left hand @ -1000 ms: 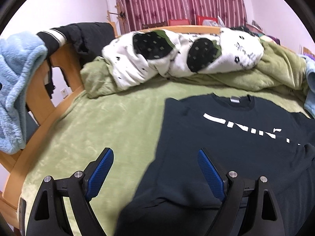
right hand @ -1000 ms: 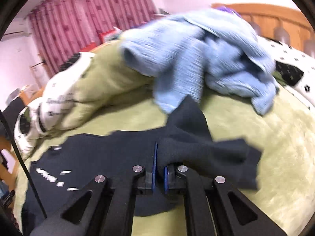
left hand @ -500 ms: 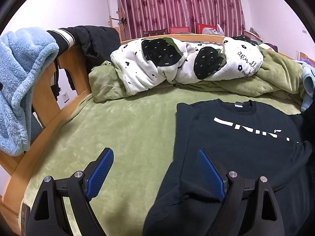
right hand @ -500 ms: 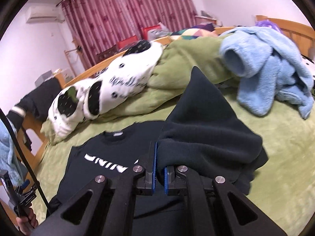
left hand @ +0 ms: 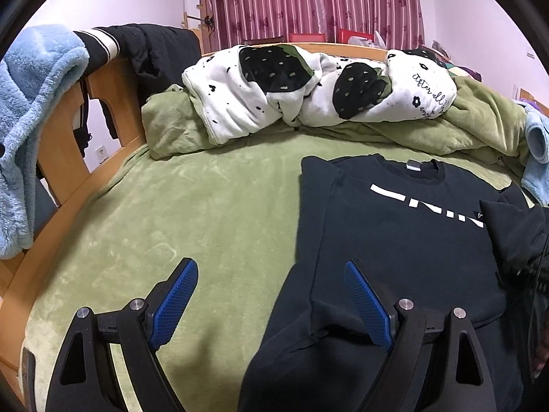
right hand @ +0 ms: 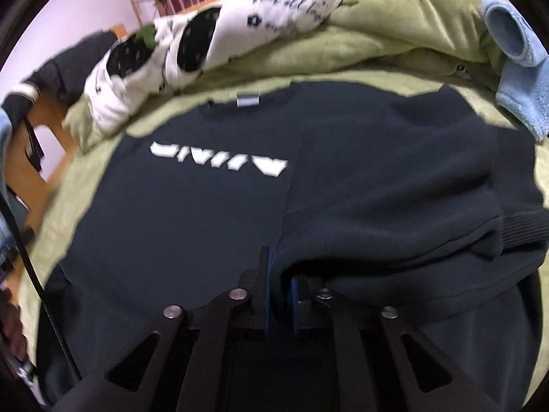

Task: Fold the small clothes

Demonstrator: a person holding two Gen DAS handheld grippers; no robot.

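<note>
white blanket (left hand: 429,92): script "after all"; black sweatshirt (left hand: 394,233) print cut off, unreadable.

My right tongs (right hand: 279,283) are clamped on a fold of the black sweatshirt (right hand: 192,213), its right side doubled over toward the white lettering (right hand: 219,159). The sweatshirt lies on the green bed cover (right hand: 343,55). Beyond its collar sits a white blanket with black strawberries (right hand: 192,34), and a light blue fleece (right hand: 525,79) rests at the far right.
</note>
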